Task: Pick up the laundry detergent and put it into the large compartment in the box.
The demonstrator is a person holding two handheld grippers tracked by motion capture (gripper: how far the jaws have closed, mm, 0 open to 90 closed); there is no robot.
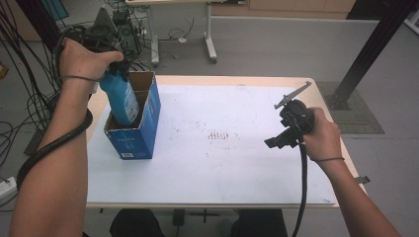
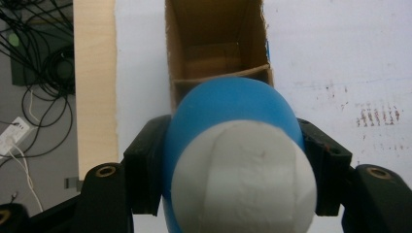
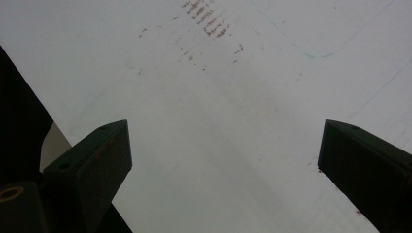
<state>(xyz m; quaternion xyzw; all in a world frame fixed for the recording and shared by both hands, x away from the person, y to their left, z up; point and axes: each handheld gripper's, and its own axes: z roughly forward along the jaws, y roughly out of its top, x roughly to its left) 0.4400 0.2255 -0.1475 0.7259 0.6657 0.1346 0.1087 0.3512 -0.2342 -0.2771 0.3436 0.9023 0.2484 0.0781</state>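
A white-topped table with a pale wooden edge (image 1: 237,197) spans the middle of the high view, its surface marked by faint reddish-brown smudges (image 1: 221,136) near the centre. At the left of the frame, a tall open-topped cardboard box with blue printed sides (image 1: 143,128) stands on the table. A blue plastic bottle with a white rounded end (image 1: 121,98) leans tilted in the box's mouth, its lower part inside and its upper part above the rim. The left gripper (image 2: 233,155), at the upper left of the high view, clamps the bottle between both black jaws; in its own view the bottle (image 2: 238,160) sits in front of the box's brown interior (image 2: 216,43), which appears split by a cardboard divider. At centre right, the right gripper (image 1: 282,140) hovers over bare tabletop, well apart from the box, jaws spread wide with nothing between them.
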